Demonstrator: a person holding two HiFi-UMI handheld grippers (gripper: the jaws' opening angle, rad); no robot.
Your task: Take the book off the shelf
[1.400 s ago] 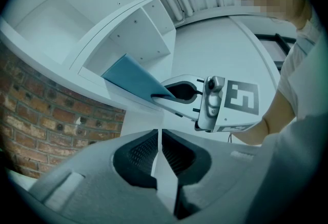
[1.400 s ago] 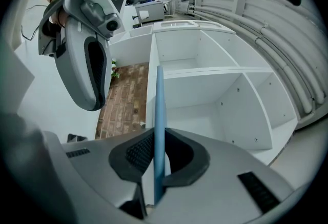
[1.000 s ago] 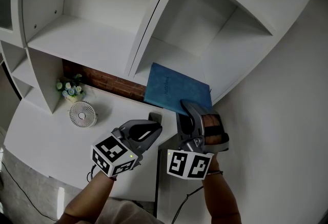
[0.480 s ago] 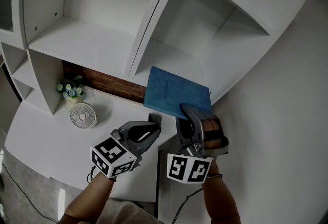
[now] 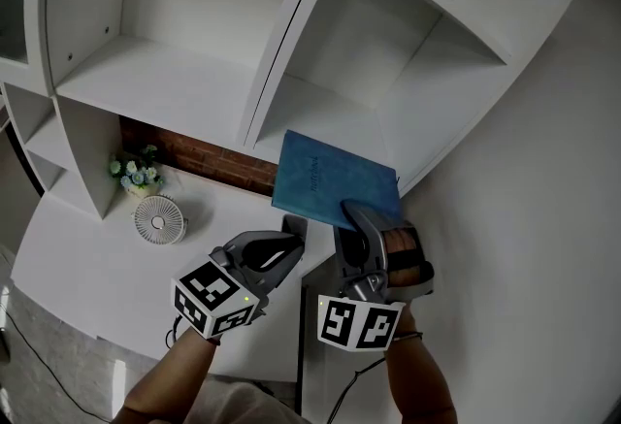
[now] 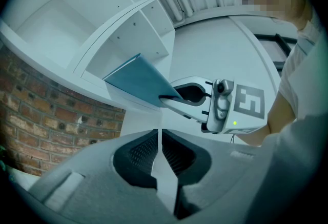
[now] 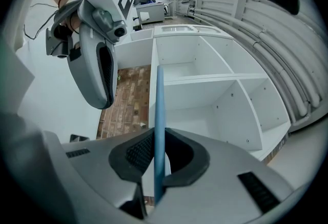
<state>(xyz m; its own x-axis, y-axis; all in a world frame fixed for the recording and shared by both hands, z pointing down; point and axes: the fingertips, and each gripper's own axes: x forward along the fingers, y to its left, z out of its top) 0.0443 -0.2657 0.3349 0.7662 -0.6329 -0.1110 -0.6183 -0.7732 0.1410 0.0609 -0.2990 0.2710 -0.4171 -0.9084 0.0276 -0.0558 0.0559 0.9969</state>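
Head view: the blue book (image 5: 330, 181) is at the front edge of the white shelf (image 5: 184, 73). The right gripper (image 5: 361, 216) pinches its near corner. A fan (image 5: 158, 217) and flowers (image 5: 136, 170) sit left of the book.

Left gripper view: the left gripper (image 6: 159, 141) has its jaws almost touching and holds nothing.

Right gripper view: the jaws squeeze the thin book.

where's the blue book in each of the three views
Head view: the blue book is at centre, over the shelf's front edge, with the right claw shut on its near corner.
Left gripper view: upper centre-left, a slanted blue wedge.
Right gripper view: edge-on at centre, a thin upright strip between the jaws.
Shared landmark: the brick strip below the shelf.
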